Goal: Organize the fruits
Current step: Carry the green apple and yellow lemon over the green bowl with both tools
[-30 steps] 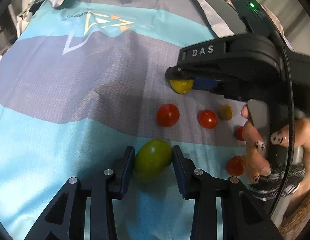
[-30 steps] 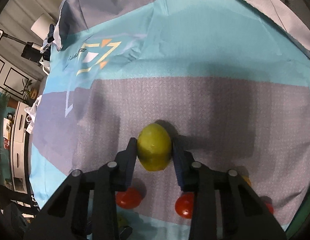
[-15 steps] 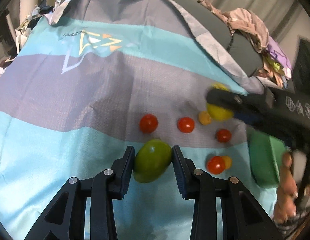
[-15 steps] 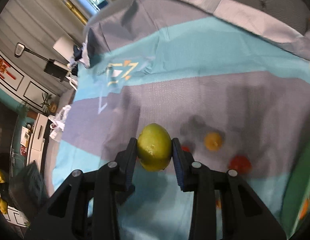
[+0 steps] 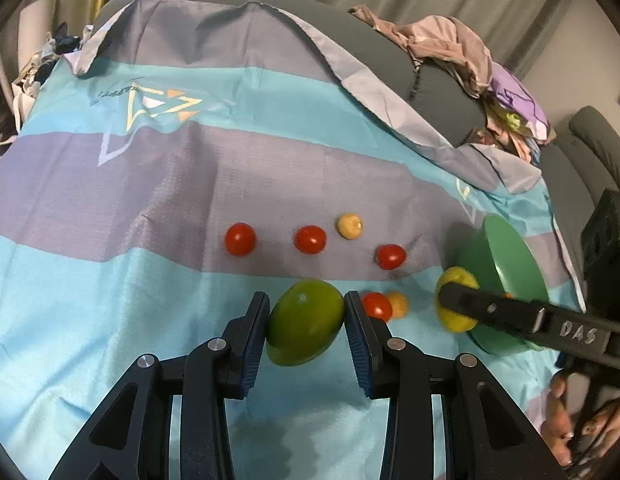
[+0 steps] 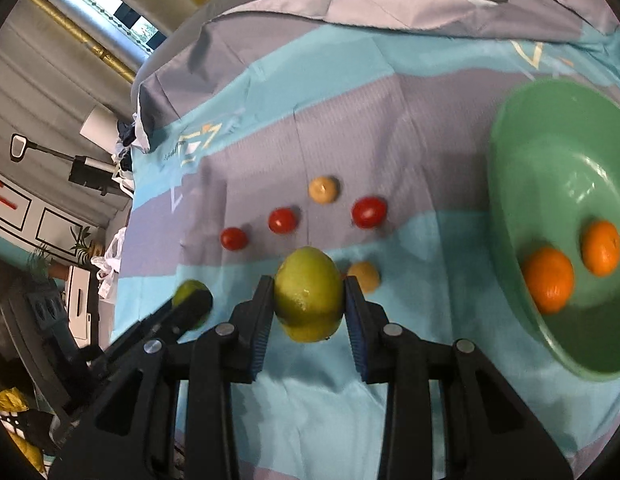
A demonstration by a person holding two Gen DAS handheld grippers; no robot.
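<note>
Green, smooth lime point(image 5: 304, 328) sits clamped in my left gripper point(image 5: 306, 330); my right gripper point(image 6: 308, 300) squeezes a yellowish lemon point(image 6: 308, 294). Round tomatoes point(image 5: 240, 239) lie on the striped cloth point(image 5: 110, 280) between me and the green bowl point(image 6: 549, 128), where two oranges point(image 6: 548, 280) rest.

The cloth point(image 5: 158, 184) is a thin woven fabric, matt, with a fine ribbed weave in its grey bands and soft creases. The bowl point(image 6: 557, 168) looks like smooth glossy plastic that catches highlights. The tomatoes point(image 5: 240, 239) have taut, shiny skins; the lime point(image 5: 306, 327) and lemon point(image 6: 308, 294) are waxy with a slight sheen, the oranges point(image 6: 548, 279) finely pebbled. Both grippers look like matt black plastic with metal screw heads and ridged blue pads point(image 5: 254, 344).
</note>
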